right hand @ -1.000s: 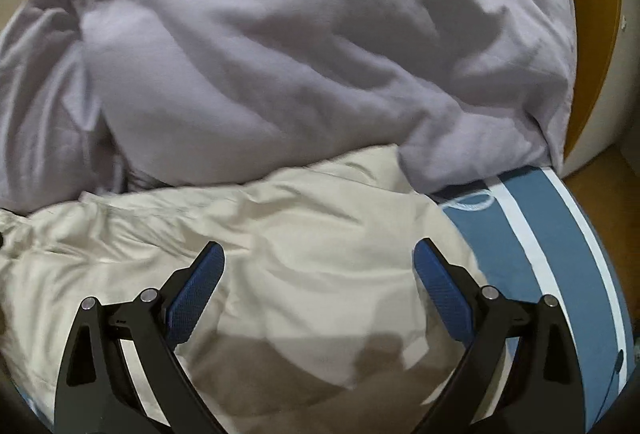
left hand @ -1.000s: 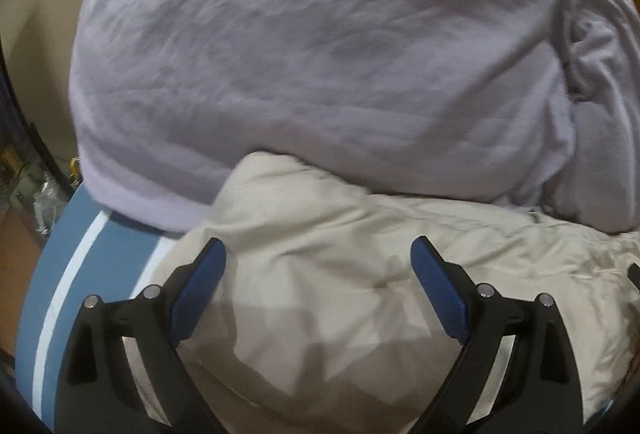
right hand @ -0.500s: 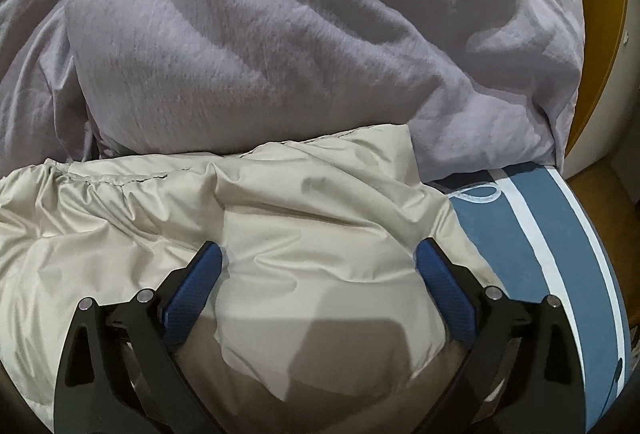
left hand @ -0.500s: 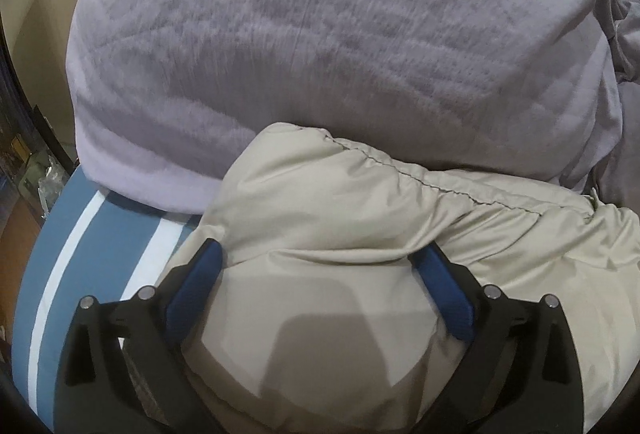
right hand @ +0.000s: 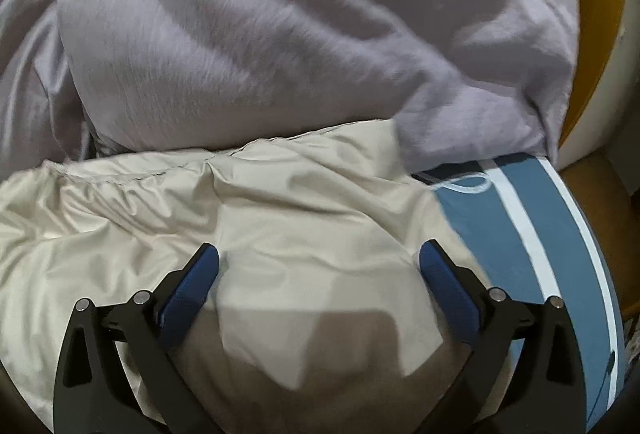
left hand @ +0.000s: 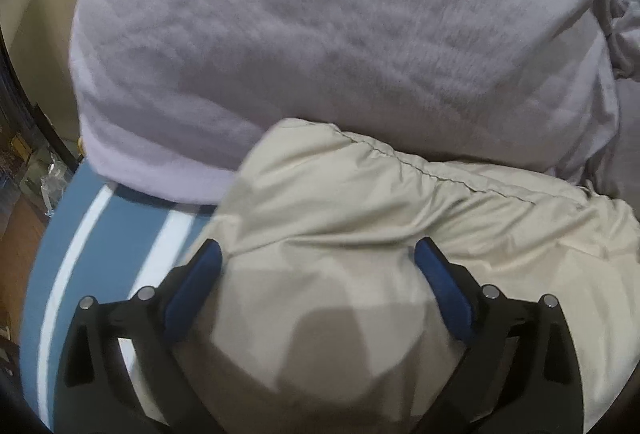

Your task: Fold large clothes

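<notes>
A puffy beige padded garment (left hand: 360, 202) lies on the bed with a stitched seam along its far edge. It also shows in the right wrist view (right hand: 200, 218). My left gripper (left hand: 318, 266) is open, its blue pads (left hand: 196, 282) astride the garment's left end. My right gripper (right hand: 320, 266) is open, its blue pads (right hand: 448, 286) astride the garment's right end. Neither gripper grips the fabric.
A large lilac quilt (left hand: 320, 34) is heaped just behind the garment, also in the right wrist view (right hand: 300, 34). A blue sheet with white stripes (left hand: 92, 246) covers the bed, also at the right (right hand: 532, 234). Wooden floor (right hand: 592, 186) lies beyond the bed edge.
Both grippers moved forward over the beige garment, whose ends now bulge between the open pads. The garment's far seam edge has bunched up towards the quilt.
</notes>
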`<state>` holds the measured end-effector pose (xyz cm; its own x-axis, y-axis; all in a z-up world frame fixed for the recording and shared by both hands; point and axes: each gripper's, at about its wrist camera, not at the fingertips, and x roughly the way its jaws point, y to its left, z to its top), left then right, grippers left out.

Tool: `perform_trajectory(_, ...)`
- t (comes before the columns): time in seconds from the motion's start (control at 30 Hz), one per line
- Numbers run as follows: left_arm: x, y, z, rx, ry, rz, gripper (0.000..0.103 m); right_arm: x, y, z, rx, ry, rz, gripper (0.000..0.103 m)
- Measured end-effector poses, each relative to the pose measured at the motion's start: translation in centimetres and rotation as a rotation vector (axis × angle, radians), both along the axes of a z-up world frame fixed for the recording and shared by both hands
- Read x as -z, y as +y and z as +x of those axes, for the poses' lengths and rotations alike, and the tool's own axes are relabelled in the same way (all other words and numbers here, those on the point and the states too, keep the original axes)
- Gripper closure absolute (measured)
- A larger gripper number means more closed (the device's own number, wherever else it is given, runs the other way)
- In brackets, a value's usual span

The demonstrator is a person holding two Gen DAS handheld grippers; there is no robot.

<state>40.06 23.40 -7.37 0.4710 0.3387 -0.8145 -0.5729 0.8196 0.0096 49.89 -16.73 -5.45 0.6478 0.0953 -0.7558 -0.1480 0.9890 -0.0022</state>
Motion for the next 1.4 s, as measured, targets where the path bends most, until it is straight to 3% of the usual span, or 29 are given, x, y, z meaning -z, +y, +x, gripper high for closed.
perform_trajectory(0.3,-3.0,2.4,-8.2,-0.077,-0.031,-0.046,0.006,-2.6,-7.8,-4.4,0.118,0.029,0.074,0.001)
perform_trajectory(0.53,-1.4,4.0,-14.0,-0.154,-0.013,-0.18,0.006,0.1,-12.1,-7.0,0.188,0.192,0.226,0.001)
perform_trajectory(0.73,0.7,3.5,-14.7,-0.187,-0.004,-0.296,0.006,2.6,-12.9,-7.7,0.216,0.291,0.362,0.001)
perform_trajectory(0.9,1.8,3.3,-14.4,-0.215,-0.021,-0.363,0.008,3.7,-13.6,-7.0,0.226,0.334,0.472,0.017)
perform_trajectory(1.1,2.3,2.9,-14.3,-0.247,-0.073,-0.451,0.023,4.2,-13.3,-6.7,0.218,0.356,0.567,0.044)
perform_trajectory(1.17,2.4,2.9,-14.4,-0.253,-0.098,-0.476,0.036,3.8,-12.9,-7.2,0.209,0.35,0.573,0.055)
perform_trajectory(1.27,1.8,2.3,-14.7,-0.232,-0.121,-0.452,0.054,3.2,-12.2,-7.5,0.191,0.331,0.548,0.066)
perform_trajectory(1.4,0.7,1.9,-15.3,-0.197,-0.15,-0.443,0.068,2.4,-12.0,-8.3,0.178,0.304,0.556,0.076)
